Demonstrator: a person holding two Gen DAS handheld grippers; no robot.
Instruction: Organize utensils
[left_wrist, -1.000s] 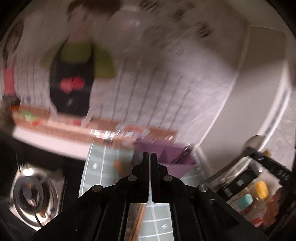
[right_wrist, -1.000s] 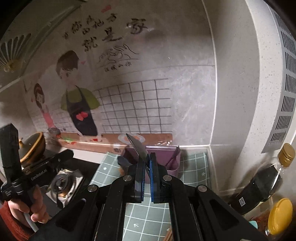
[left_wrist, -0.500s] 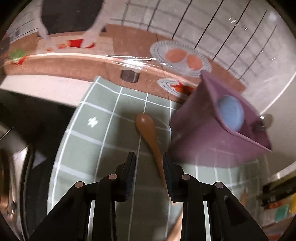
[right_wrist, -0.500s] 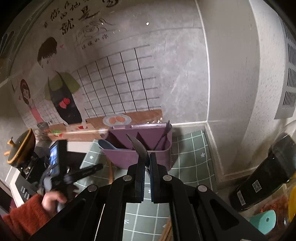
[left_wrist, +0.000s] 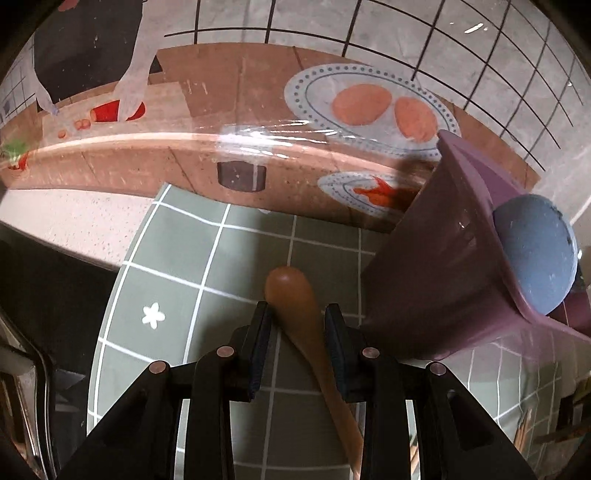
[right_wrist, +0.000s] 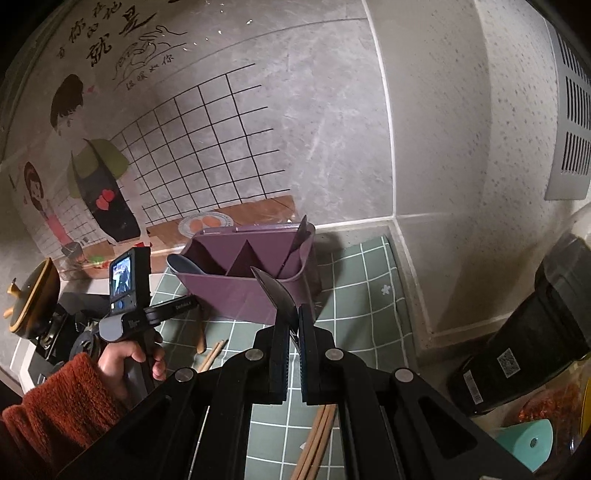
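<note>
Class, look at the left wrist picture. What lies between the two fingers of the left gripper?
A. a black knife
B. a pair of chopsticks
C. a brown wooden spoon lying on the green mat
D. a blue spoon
C: the wooden spoon lies on the green mat between the spread fingers of the left gripper, beside the purple holder.

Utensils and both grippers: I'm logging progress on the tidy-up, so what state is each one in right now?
Wooden spoon: lying flat on the green mat, bowl between the left fingers, not gripped.
Left gripper: open, straddling the spoon.
Right gripper: shut on a dark knife.
Dark knife: held blade up, in front of the holder.
Purple holder: upright, a blue spoon in its left compartment.
Chopsticks: loose on the mat.
</note>
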